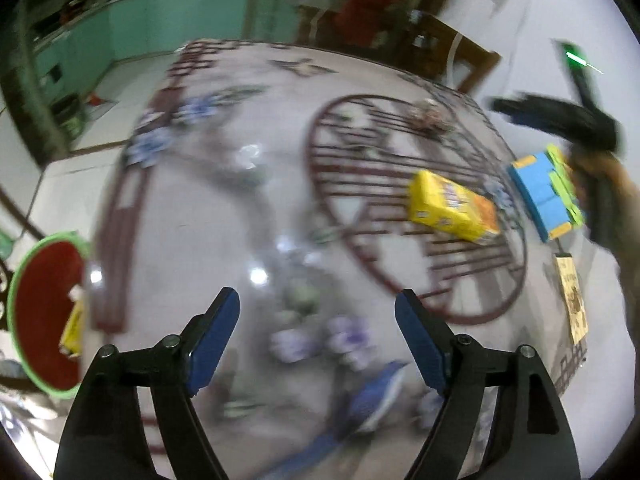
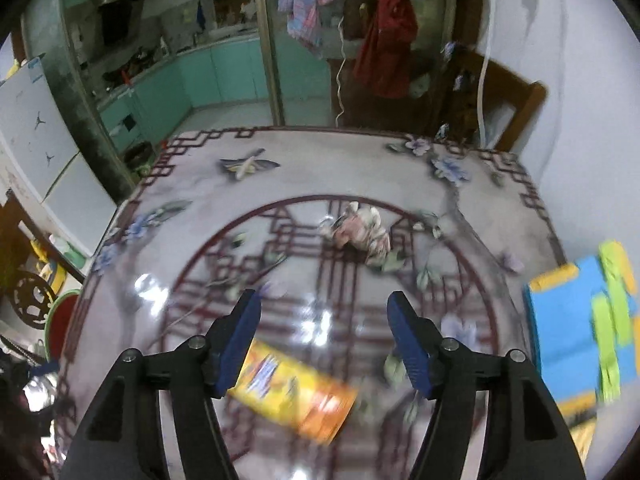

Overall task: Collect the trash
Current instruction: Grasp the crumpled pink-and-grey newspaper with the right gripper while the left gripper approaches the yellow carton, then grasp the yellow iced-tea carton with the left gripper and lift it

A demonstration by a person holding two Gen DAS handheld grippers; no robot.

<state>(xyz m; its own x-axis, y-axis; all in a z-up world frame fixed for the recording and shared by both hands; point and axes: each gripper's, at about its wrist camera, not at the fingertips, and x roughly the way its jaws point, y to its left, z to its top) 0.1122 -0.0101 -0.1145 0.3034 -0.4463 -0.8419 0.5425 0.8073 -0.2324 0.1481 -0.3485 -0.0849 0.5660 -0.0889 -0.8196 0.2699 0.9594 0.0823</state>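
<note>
The left gripper is hanging over the table with its two blue pads wide apart and nothing between them. The right gripper is doing the same in its own view, jaws apart and holding nothing.

Just under the right gripper, toward the near edge, one yellow and orange packet is lying flat; the left pad is covering one end of it. In the left view this packet is sitting toward the right edge of the table. Farther in, near the middle of the round red pattern, one crumpled paper ball is lying by itself. One blue box with green and yellow parts is sitting at the right edge, and the picture edge is cutting it off. One small tan card is lying near that edge too; its print is too blurry to read.

Off the left edge, one red bin with a green rim is standing lower down, with a yellow wrapper inside. Much of the left view is smeared.
</note>
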